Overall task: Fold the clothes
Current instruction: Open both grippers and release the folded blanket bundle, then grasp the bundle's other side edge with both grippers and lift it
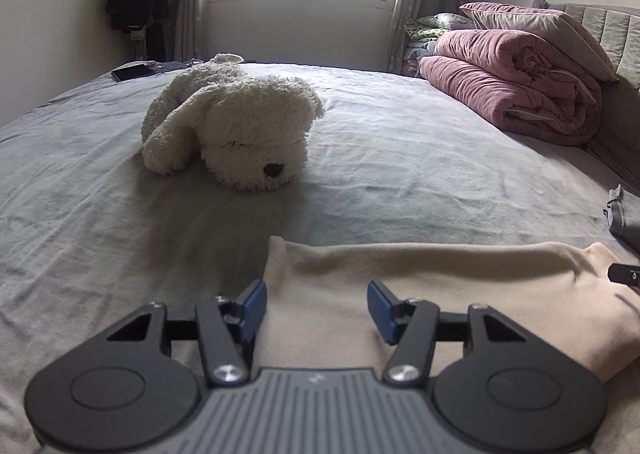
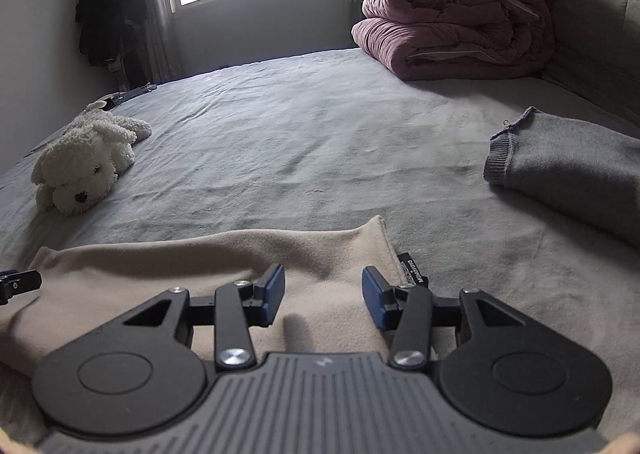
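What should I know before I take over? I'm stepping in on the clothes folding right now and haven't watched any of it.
Left tool: open, holding nothing, over the left end of the beige garment.
Right tool: open, holding nothing, over the garment's right end, near its black label.
The beige garment lies on the grey bed sheet with a straight far edge; it looks partly folded.
A grey knit garment lies to the right; whether it is folded I cannot tell.
Plush dog sits further up the bed, clear of the work.
Left: probably finish the beige garment, then check the grey one.
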Motion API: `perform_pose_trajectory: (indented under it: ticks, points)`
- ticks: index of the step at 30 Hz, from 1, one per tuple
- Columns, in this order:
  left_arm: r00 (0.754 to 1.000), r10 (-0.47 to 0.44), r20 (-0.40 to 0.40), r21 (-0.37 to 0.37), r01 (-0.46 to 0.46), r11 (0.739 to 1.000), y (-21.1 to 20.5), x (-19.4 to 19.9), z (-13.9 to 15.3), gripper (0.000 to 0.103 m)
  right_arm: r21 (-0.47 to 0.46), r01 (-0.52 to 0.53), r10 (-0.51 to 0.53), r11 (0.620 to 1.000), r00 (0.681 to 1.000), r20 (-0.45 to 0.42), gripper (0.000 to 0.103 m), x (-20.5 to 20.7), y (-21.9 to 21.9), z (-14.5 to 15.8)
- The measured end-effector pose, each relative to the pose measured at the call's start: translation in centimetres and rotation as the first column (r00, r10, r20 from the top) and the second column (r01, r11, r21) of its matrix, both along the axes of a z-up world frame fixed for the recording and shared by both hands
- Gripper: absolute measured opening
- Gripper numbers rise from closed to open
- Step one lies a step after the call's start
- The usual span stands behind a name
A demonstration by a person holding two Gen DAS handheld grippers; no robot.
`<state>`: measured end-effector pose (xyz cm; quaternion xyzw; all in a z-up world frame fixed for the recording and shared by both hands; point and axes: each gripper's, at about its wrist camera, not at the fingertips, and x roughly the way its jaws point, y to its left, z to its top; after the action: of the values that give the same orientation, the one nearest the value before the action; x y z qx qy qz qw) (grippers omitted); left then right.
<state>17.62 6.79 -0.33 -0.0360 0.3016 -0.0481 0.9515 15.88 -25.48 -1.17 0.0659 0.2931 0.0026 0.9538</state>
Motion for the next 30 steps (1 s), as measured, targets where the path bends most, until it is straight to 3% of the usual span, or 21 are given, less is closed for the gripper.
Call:
perform_pose_trajectory:
  ticks: [5,9,12,17,19,21,23,25,27,30]
  points:
    - [0.999,-0.044,-0.005,-0.069,0.043,0.997,0.7,-2.4,0.8,0.058,-0.018,-0.042,0.042,0.999,0.999,-0.005,0.047,-2.3,0.9,0.8]
    - [0.996,-0.001,-0.092,-0.02,-0.001,1.0,2.8,-3.1,-0.5,0.058,-0.005,-0.026,0.026,1.0,0.998,-0.054,0.047,-3.6,-0.2,0.0]
    - [0.99,0.027,-0.138,-0.159,-0.049,0.986,5.9,-3.9,-0.4,0.062,0.034,0.001,0.002,0.999,0.997,-0.073,0.043,-4.5,-1.8,0.0]
    - [0.983,0.063,-0.172,-0.232,-0.103,0.967,7.4,-5.5,0.7,0.06,0.082,0.046,-0.039,0.996,0.995,-0.088,0.048,-5.9,-2.9,1.6]
    - [0.978,0.048,-0.204,-0.302,-0.11,0.947,8.1,-5.9,0.9,0.061,0.124,0.056,-0.044,0.991,0.994,-0.095,0.049,-6.4,-3.3,2.1]
    - [0.964,0.017,-0.266,-0.423,-0.132,0.896,9.1,-6.0,0.3,0.067,0.22,0.085,-0.06,0.972,0.991,-0.117,0.053,-7.0,-4.2,1.9]
    - [0.948,-0.012,-0.318,-0.545,-0.173,0.82,10.1,-6.2,-0.9,0.071,0.384,0.126,-0.071,0.915,0.985,-0.154,0.059,-7.4,-5.5,0.8]
    - [0.932,-0.034,-0.36,-0.633,-0.217,0.743,10.5,-6.1,-2.2,0.071,0.534,0.168,-0.074,0.829,0.978,-0.193,0.059,-7.9,-6.7,-0.2]
    - [0.919,-0.056,-0.39,-0.702,-0.257,0.665,10.5,-6.1,-3.5,0.071,0.665,0.21,-0.07,0.717,0.97,-0.231,0.059,-8.3,-8.0,-1.3]
    - [0.913,-0.059,-0.405,-0.765,-0.302,0.569,9.7,-5.9,-5.1,0.071,0.768,0.239,-0.056,0.594,0.965,-0.257,0.059,-7.5,-8.2,-2.8]
